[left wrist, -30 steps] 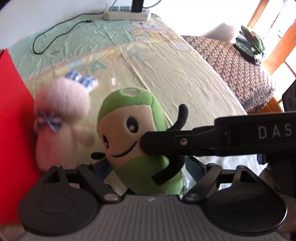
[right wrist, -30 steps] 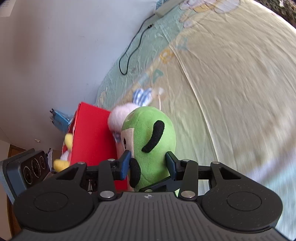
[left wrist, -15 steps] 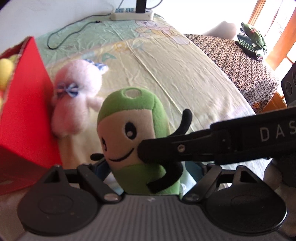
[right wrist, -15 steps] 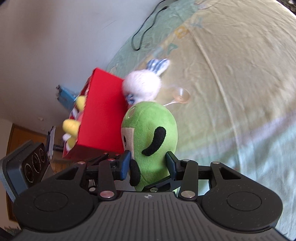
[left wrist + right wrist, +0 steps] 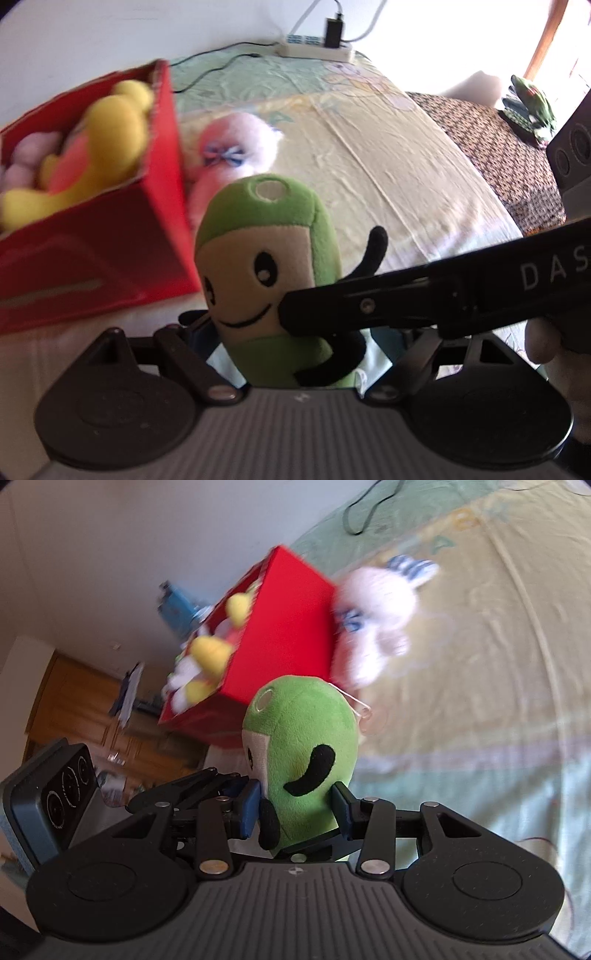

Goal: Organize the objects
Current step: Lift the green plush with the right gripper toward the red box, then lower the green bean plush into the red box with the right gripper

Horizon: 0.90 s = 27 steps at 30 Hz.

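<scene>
Between both tongs, green plush (image 5: 306, 746), near red box (image 5: 110, 258)

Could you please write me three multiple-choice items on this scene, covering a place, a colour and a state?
1. Where does the pink plush lie?
A. inside the box
B. on the bed beside the red box
C. on the floor

2. What colour is the toy on top in the box?
A. yellow
B. blue
C. black

3. What is the state of the green plush?
A. lying loose
B. in the box
C. clamped by the right gripper

Key: B, it rests against the box's outer wall; A, the yellow plush shows; C, both pads press its sides.
</scene>
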Motion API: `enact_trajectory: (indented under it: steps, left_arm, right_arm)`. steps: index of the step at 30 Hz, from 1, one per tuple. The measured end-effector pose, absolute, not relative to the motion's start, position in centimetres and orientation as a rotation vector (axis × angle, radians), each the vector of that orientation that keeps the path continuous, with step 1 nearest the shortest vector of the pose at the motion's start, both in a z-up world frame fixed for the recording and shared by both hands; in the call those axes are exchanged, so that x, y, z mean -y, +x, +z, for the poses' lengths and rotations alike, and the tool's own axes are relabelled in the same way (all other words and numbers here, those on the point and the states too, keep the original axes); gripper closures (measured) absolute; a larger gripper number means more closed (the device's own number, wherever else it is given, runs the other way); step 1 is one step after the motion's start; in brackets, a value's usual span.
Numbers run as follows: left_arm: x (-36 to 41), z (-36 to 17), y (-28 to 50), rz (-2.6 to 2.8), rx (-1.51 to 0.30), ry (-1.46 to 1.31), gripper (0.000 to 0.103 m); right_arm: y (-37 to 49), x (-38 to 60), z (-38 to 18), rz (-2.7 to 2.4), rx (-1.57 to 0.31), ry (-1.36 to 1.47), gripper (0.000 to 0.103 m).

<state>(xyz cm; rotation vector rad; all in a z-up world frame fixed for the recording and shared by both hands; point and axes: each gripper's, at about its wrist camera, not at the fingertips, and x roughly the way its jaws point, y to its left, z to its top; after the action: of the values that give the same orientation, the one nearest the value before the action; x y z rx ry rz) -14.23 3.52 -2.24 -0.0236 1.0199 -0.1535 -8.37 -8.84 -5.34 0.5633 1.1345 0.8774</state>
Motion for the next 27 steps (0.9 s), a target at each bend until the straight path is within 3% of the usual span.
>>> enact_trajectory:
  steps: [13,27]
  left_arm:
    - [-9.2,1.2,-20.1,0.088,-0.951,-0.090,0.020]
    - [-17.4,6.1,-21.7,0.111,-0.803,-0.052,0.020]
  right_arm:
    - [-9.9,0.5,-2.3,1.162,-1.115,0.428,0.058]
    - [-9.7,-7.4,2.0,1.220,-0.968,0.416,0.058]
